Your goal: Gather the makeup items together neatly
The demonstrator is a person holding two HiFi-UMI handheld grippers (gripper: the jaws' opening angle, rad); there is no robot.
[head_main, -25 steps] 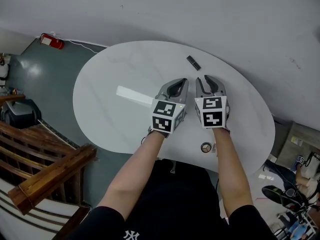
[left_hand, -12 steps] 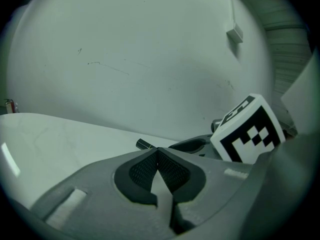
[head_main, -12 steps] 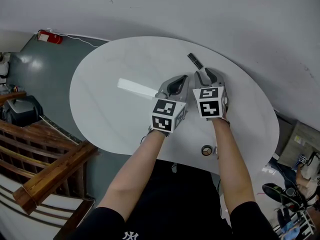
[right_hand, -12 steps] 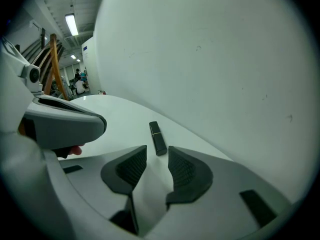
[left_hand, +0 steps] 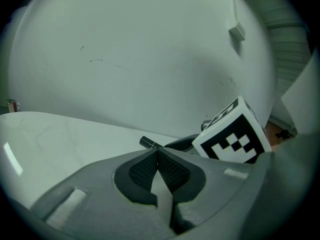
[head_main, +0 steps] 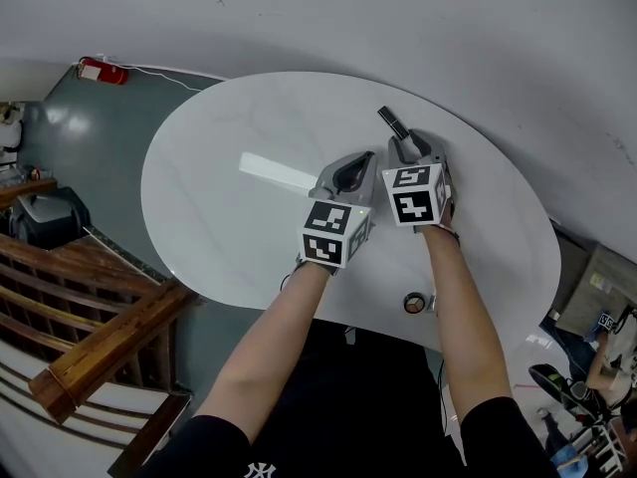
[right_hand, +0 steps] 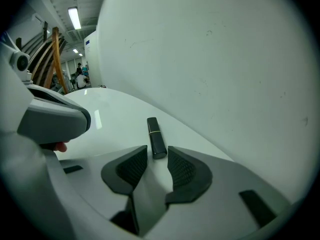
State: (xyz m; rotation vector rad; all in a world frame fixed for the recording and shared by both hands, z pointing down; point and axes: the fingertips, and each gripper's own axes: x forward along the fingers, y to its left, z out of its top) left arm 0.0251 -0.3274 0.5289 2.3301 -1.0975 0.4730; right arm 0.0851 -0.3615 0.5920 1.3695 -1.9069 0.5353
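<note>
A black lipstick tube [head_main: 391, 120] lies near the far edge of the white oval table [head_main: 219, 207]. In the right gripper view the tube [right_hand: 156, 134] points away from me, its near end just between the fingertips. My right gripper [head_main: 409, 143] is open; its jaws have just been opening and the pads do not press the tube. My left gripper [head_main: 364, 161] hovers beside it on the left, shut with nothing between its pads [left_hand: 169, 170]. From the left gripper view the tube [left_hand: 148, 143] shows just beyond the tips. A small round compact [head_main: 412, 303] sits at the table's near edge.
A grey wall rises right behind the table's far edge. Below the table's left side are a wooden stair rail [head_main: 105, 342] and a red fire extinguisher [head_main: 100, 71] on the floor. A bright strip of reflected light [head_main: 279, 174] lies on the tabletop.
My right gripper has moved forward and down to the lipstick tube, and its jaws stand wider. The left gripper has sunk slightly. The tube and the compact have not moved.
</note>
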